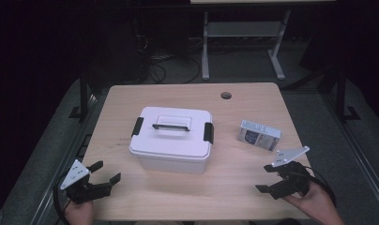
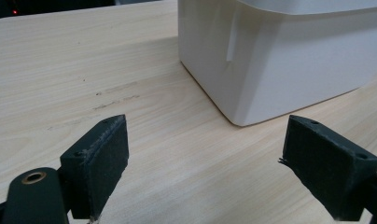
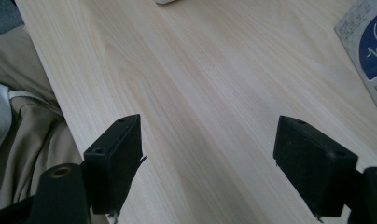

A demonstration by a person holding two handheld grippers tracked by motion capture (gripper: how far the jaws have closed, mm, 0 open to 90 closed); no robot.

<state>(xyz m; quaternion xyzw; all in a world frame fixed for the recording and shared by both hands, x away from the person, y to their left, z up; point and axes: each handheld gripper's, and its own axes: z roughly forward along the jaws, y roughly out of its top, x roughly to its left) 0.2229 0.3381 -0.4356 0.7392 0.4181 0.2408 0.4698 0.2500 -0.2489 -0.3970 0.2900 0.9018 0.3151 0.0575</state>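
Observation:
A white plastic storage box (image 1: 171, 138) with a closed lid, black side latches and a dark top handle stands mid-table; its lower corner (image 2: 270, 60) rises just beyond my left jaws. A small blue-and-grey carton (image 1: 259, 135) lies flat to the box's right, and its edge (image 3: 368, 56) shows at the upper right of the right gripper view. My left gripper (image 1: 106, 172) rests open near the table's front left corner, nothing between its pads. My right gripper (image 1: 265, 178) is open at the front right, below the carton, over bare wood.
The light wooden table (image 1: 131, 101) has a round cable hole (image 1: 226, 95) at the back. Bare wood lies in front of the box between the two grippers. The person's beige clothing (image 3: 23, 126) shows past the table's near edge. A desk frame (image 1: 244, 42) stands behind.

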